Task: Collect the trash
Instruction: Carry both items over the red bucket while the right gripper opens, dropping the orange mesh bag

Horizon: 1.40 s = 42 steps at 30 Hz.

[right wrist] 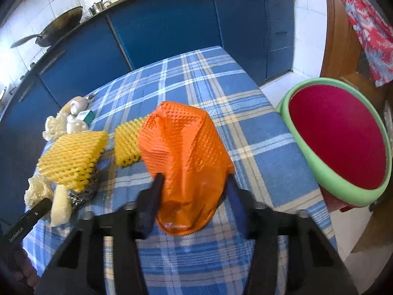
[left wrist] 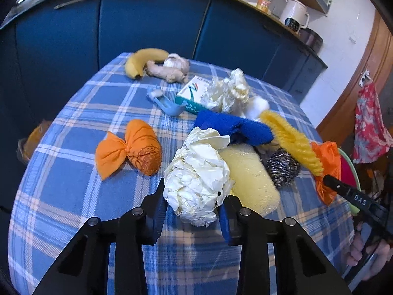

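My left gripper is shut on a crumpled white paper ball just above the blue plaid tablecloth. My right gripper is shut on an orange plastic bag held over the table near its right edge; the bag also shows in the left wrist view. A red bin with a green rim stands just right of the table. More trash lies on the cloth: another crumpled white wad and yellow foam fruit netting.
On the table lie a banana, ginger, garlic, a small box, a blue scoop, an orange cloth bundle, a blue cloth, a yellow sponge and a steel scourer. Blue cabinets stand behind.
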{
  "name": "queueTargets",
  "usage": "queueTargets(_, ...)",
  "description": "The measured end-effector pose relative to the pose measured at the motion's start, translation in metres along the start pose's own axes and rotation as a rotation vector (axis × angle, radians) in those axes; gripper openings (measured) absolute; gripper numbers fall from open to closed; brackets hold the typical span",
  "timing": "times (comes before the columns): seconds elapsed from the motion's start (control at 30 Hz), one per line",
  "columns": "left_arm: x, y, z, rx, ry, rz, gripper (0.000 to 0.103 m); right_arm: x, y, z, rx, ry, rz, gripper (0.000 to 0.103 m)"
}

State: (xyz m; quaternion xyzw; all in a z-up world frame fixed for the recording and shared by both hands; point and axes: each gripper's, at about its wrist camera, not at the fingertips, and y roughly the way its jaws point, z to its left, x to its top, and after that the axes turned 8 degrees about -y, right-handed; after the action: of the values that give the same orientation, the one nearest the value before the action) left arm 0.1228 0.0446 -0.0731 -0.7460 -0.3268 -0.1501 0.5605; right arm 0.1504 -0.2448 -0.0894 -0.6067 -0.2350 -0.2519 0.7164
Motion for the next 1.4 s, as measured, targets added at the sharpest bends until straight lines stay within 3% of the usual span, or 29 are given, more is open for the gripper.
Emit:
queueTargets(0.17,0.001,-0.026,-0.015,-0.016,0.024,-0.044,0.038,-0.005,-0.014,-0.002,0.029,0.015,-0.032,0.016)
queueTargets(0.27,0.003,-0.039,-0.025,-0.036,0.043,-0.065,0.038,-0.007,-0.028,-0.003,0.045,0.014,-0.063,0.013)
queueTargets(0.53,0.009,-0.049,-0.061,-0.105,0.103,-0.068,0.038,-0.010,-0.068,-0.014,0.041,0.027,-0.153,0.012)
queueTargets(0.87,0.008,-0.034,-0.131,-0.203,0.189,-0.042,0.038,-0.006,-0.099,-0.058,-0.021,0.080,-0.222,0.012)
queueTargets(1.4,-0.005,0.012,-0.253,-0.309,0.358,0.036,0.038,-0.002,-0.100,-0.150,-0.154,0.189,-0.233,0.012)
